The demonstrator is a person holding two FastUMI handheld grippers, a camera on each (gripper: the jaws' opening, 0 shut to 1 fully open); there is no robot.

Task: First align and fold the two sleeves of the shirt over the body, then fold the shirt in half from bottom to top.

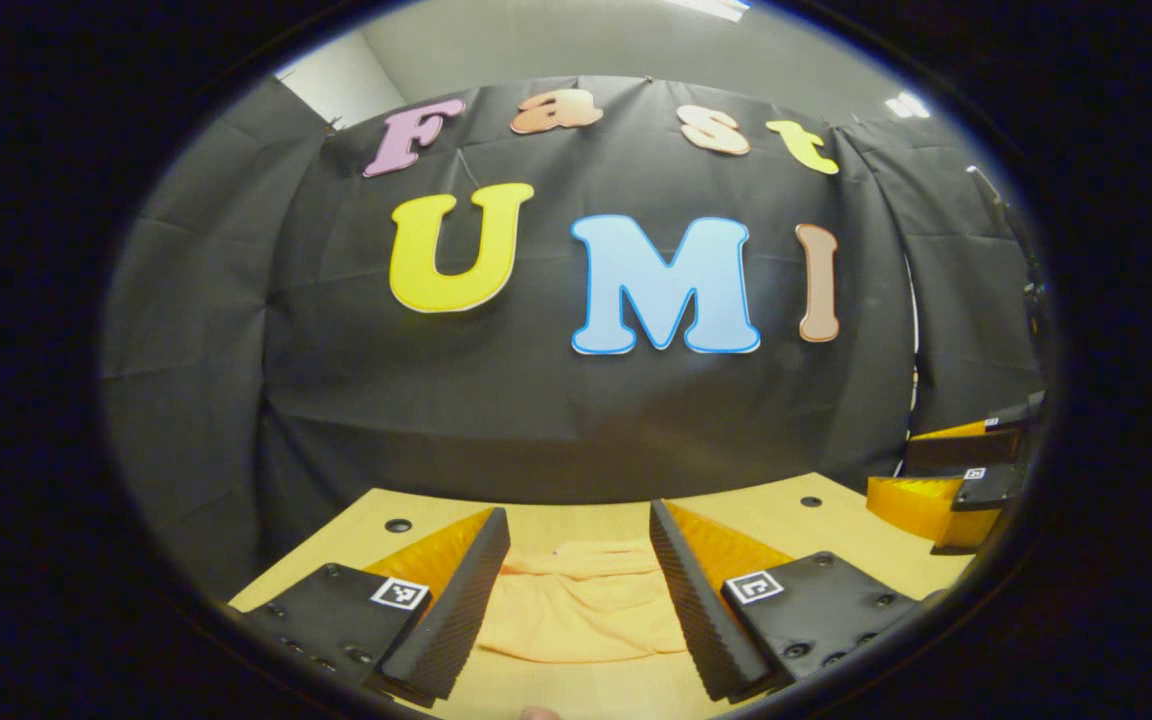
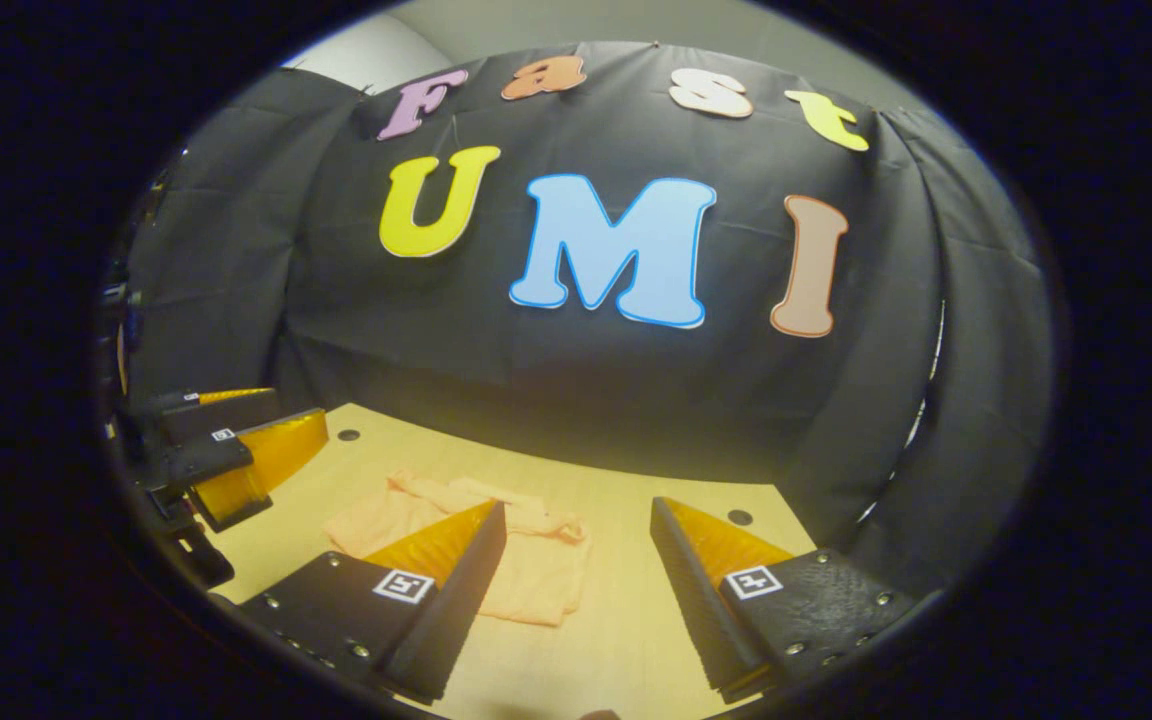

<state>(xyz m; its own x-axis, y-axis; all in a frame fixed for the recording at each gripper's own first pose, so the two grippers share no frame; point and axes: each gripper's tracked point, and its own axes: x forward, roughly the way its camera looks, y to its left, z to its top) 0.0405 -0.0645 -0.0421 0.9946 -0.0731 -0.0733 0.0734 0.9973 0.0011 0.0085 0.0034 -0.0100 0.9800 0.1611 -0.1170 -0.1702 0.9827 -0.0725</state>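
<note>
A pale orange shirt [image 1: 581, 605] lies crumpled on the wooden table [image 1: 816, 525], seen between the fingers of my left gripper [image 1: 576, 535], which is open and held above the table's near side. In the right gripper view the same shirt [image 2: 466, 545] lies left of centre, partly hidden behind the left finger of my right gripper [image 2: 576, 525], which is open and empty too. The right gripper [image 1: 956, 480] appears at the right edge of the left gripper view. The left gripper [image 2: 226, 455] appears at the left edge of the right gripper view. Neither gripper touches the shirt.
The booth's black cloth wall [image 1: 556, 400] stands right behind the table's far edge. Small dark holes [image 1: 398, 525] mark the tabletop near its far corners. Bare wood [image 2: 626, 600] lies to the right of the shirt.
</note>
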